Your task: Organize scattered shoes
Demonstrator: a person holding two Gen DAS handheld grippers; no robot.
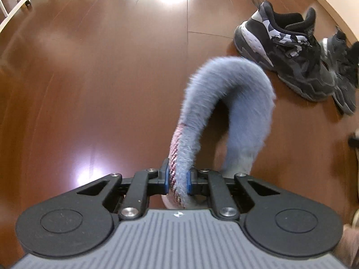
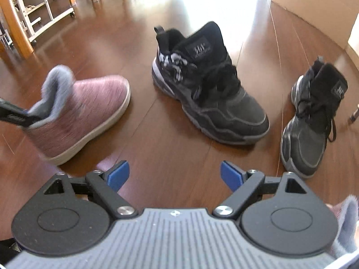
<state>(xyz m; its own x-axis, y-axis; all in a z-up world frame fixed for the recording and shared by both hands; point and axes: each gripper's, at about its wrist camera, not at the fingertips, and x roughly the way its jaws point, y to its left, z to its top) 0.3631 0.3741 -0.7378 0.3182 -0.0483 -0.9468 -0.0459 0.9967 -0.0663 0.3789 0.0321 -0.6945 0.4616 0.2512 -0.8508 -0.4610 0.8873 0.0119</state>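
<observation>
Glossy brown wood floor (image 2: 157,139) carried everything; no shoe was yet paired or lined up. Farthest left, the pink boot (image 2: 89,109) stood with its sole on the boards, its grey fur collar (image 1: 226,94) pinched between the blue pads of the left tongs (image 1: 177,180) — closed tight on that rim. Beside it sat a black sneaker (image 2: 208,89), upright and untouched, and further right its mate (image 2: 311,121), apart and angled differently. The right tongs (image 2: 175,174) hung wide open over bare floor, holding nothing. At the far right edge a scrap of pink and grey fur (image 2: 345,219) showed — possibly the second boot, too cropped to tell. Judged progress: barely begun, first boot only gripped; both pairs remained to be set together.
</observation>
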